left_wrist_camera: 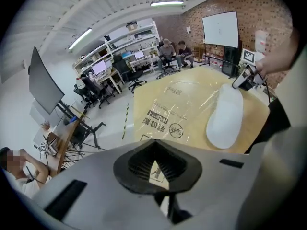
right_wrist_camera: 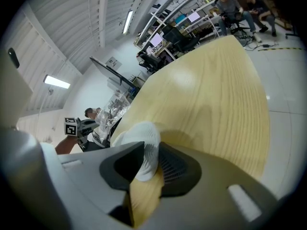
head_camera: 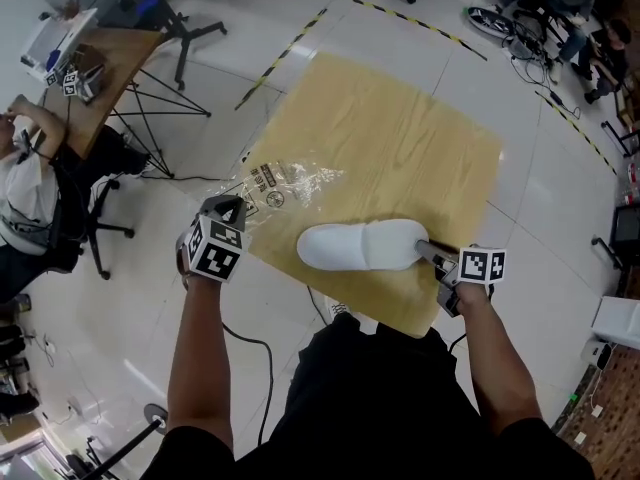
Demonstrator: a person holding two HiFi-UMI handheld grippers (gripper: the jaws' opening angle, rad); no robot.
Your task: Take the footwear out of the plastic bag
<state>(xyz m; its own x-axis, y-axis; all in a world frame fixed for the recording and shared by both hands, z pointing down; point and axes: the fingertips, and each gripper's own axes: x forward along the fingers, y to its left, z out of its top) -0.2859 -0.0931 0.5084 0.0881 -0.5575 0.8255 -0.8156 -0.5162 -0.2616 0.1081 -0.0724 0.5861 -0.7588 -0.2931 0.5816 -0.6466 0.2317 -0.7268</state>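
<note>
At 9 o'clock in the head view, the left gripper sits at the counter's left edge. Its jaws are pressed together on the near corner of the plastic bag. The clear printed bag lies flat on the pale wood and stretches away toward 1 o'clock from those jaws. At about 4 o'clock from the bag, a white slipper rests on the bare counter near its front edge. It lies lengthwise from 9 to 3 o'clock and appears to be outside the film, though I cannot tell whether its left end touches the bag. At the slipper's 3 o'clock end, the right gripper has its jaws pinching the soft white rim, with fabric bunched between the ribbed pads. A person's forearm runs back from each gripper toward 6 o'clock.
</note>
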